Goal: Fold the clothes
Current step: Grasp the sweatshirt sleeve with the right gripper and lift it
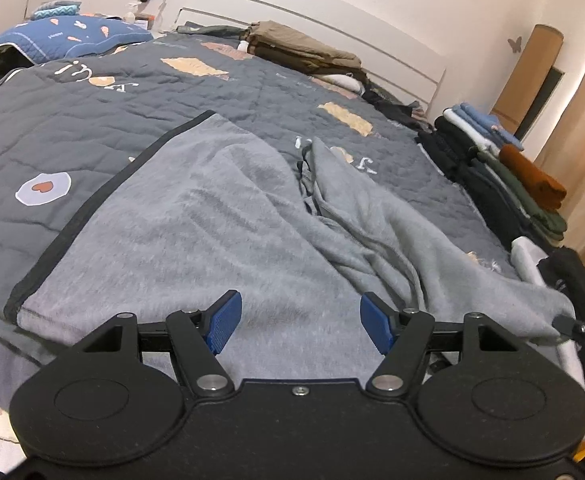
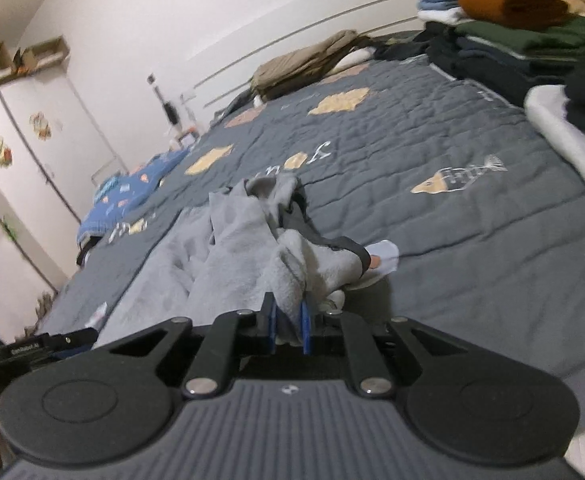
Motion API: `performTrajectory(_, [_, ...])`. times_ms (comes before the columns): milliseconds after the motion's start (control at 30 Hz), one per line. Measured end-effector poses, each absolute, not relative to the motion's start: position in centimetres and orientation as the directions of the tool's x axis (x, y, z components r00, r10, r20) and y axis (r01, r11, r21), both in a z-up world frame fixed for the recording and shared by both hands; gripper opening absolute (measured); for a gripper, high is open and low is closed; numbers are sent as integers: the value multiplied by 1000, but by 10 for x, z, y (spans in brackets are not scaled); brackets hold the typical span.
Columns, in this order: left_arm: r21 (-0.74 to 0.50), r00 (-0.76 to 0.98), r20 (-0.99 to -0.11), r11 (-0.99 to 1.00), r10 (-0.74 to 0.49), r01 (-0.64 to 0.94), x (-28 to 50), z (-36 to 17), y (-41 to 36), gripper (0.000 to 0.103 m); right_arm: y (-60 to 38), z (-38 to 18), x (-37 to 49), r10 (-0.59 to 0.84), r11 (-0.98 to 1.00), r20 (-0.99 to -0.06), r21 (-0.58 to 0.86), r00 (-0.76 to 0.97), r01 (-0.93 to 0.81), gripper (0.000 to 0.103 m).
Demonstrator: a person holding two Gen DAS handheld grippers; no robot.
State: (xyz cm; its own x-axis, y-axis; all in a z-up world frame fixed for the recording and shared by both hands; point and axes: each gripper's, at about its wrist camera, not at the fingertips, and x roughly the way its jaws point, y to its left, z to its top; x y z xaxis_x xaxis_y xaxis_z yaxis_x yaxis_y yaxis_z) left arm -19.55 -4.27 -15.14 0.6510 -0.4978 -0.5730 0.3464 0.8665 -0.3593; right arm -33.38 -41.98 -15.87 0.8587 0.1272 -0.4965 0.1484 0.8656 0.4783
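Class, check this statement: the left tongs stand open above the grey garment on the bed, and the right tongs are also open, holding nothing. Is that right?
Not quite. The left tongs do stand open above the grey garment, but the right tongs are not open and empty: the right wrist view shows them shut on a bunch of that grey garment.

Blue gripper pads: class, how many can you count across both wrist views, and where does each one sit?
4. Two on the left gripper, standing apart above the grey garment. Two on the right gripper, pinching a fold of that garment. None seems hidden.
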Motion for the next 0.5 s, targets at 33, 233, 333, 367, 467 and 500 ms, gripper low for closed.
performTrajectory(33, [-356, 652, -571, 866, -499, 351, -197, -150, -43, 65, -422, -159, -341, 123, 860, -492, 486, 862, 155, 11])
performTrajectory(233, [-367, 647, -552, 850, -526, 377, -206, -145, -40, 68, -414, -167, -346, 148, 893, -562, 429, 814, 134, 13])
performTrajectory(333, [-362, 636, -567, 852, -524, 379, -201, -152, -44, 68, -416, -170, -345, 153, 886, -569, 441, 808, 143, 14])
performTrajectory(367, [-360, 633, -571, 852, -523, 379, -200, -155, -45, 68, -418, -168, -346, 149, 884, -559, 445, 815, 143, 15])
performTrajectory(467, [-352, 623, -586, 855, -519, 382, -196, -160, -50, 68, -432, -158, -356, 113, 868, -514, 467, 850, 167, 17])
performTrajectory(500, [-348, 622, -584, 853, -522, 388, -196, -160, -52, 68, -437, -154, -359, 100, 863, -499, 475, 861, 174, 18])
